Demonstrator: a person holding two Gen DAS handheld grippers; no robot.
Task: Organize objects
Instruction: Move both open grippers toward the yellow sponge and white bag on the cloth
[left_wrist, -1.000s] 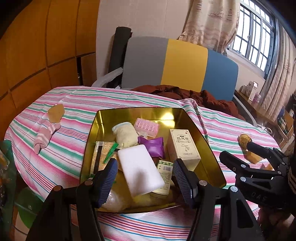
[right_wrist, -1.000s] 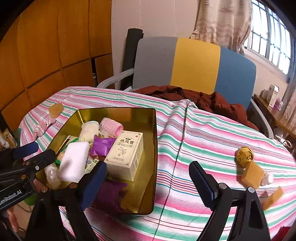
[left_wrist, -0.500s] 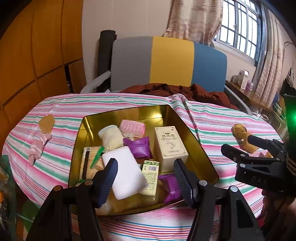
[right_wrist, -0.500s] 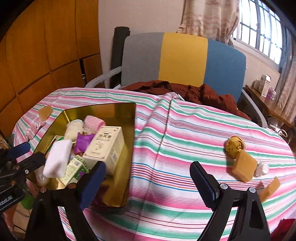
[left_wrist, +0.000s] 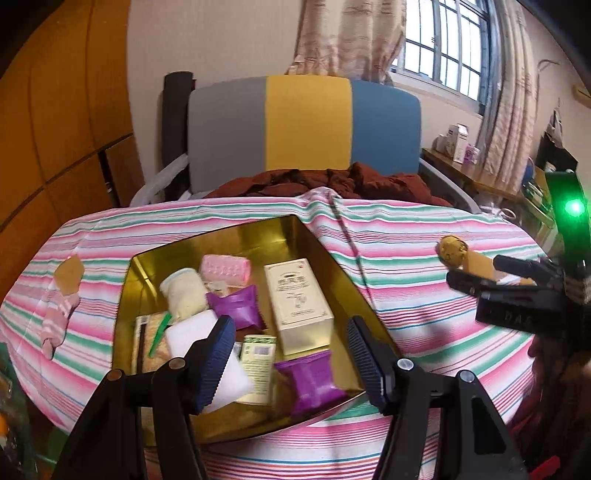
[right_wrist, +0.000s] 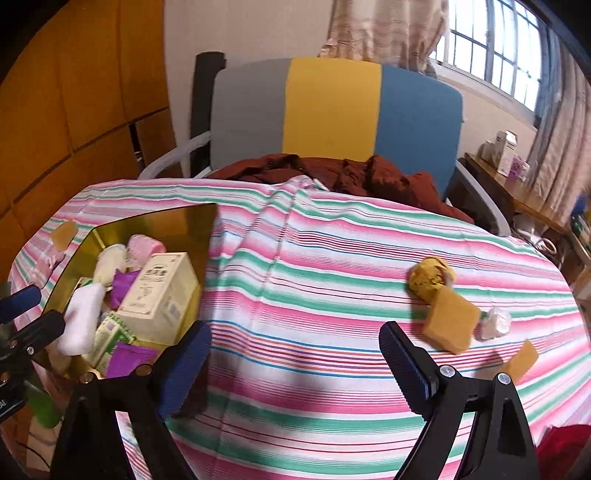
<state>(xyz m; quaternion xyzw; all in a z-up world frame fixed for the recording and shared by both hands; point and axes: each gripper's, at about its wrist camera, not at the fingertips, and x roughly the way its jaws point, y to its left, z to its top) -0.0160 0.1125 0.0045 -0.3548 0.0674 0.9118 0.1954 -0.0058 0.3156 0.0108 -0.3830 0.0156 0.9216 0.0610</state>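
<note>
Right gripper (right_wrist: 295, 362) spread wide, nothing between its fingers, hanging over bare striped tablecloth (right_wrist: 314, 258). Just beyond it lies a tan block (right_wrist: 448, 325), touching a yellow ball (right_wrist: 430, 277), a white wad (right_wrist: 495, 323) beside them. Left gripper (left_wrist: 291, 360) also parted and empty, above the gold tin (left_wrist: 354, 295) already full of boxes. Looks like a reach: next, centre on the block and close.
</note>
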